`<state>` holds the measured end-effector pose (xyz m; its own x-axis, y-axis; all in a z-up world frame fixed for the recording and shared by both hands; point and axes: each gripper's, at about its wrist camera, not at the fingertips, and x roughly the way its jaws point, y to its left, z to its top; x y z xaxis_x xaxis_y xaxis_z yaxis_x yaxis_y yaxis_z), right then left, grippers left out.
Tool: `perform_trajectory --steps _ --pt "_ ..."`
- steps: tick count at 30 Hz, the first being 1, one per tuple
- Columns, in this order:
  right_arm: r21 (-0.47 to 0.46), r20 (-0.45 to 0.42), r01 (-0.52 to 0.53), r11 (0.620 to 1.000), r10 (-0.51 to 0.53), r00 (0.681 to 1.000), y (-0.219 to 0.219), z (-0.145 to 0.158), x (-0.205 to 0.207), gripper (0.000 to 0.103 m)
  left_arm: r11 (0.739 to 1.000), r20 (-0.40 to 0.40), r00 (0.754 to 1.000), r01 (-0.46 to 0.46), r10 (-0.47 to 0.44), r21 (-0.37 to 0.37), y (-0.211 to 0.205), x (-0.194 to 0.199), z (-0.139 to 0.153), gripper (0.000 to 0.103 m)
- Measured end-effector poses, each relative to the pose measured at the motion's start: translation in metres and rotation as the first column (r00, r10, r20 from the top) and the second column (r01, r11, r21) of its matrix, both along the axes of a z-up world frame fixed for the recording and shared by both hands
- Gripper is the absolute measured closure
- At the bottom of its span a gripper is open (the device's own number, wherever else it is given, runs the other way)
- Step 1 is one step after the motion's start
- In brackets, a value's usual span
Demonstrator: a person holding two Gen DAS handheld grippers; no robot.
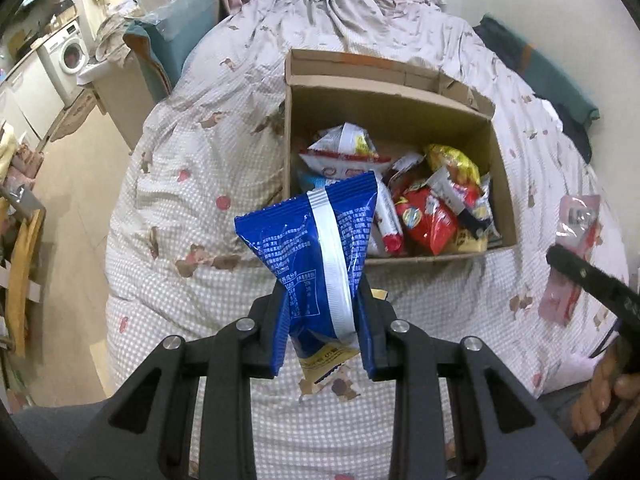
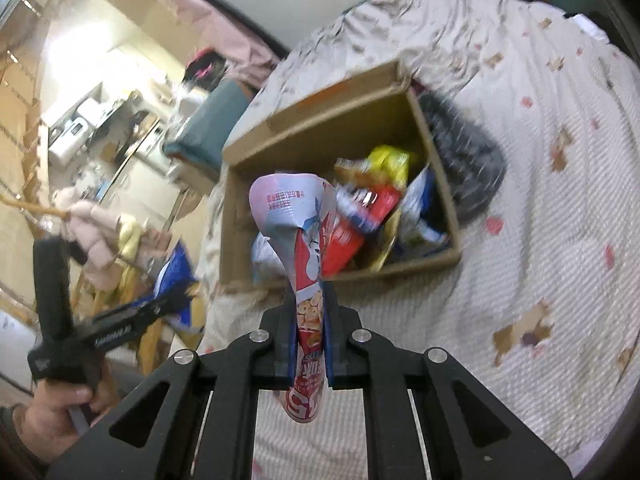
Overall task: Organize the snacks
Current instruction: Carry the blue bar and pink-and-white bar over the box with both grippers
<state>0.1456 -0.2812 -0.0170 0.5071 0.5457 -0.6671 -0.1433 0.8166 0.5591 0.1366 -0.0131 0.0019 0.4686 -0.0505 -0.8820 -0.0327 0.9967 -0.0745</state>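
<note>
Above the bed (image 1: 180,208), the left tongs (image 1: 323,312) clenched a blue snack packet (image 1: 316,236) while the right tongs (image 2: 310,320) pinched a pink-and-red one (image 2: 298,216), both raised just short of the cardboard box (image 1: 388,108) of snacks, apparently for dropping in.

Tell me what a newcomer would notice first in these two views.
First, the blue snack packet pinched in the left gripper, held above the checked bedspread. Next, the pink-and-red snack packet clamped in the right gripper. Beyond both sits an open cardboard box on the bed, already holding a heap of colourful snack bags.
</note>
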Motion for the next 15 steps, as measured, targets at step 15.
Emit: perform_trajectory --steps 15 --pt "-0.037 0.035 0.043 0.998 -0.041 0.999 0.008 -0.004 0.075 0.092 0.999 0.097 0.995 0.029 -0.032 0.033 -0.021 0.072 0.018 0.078"
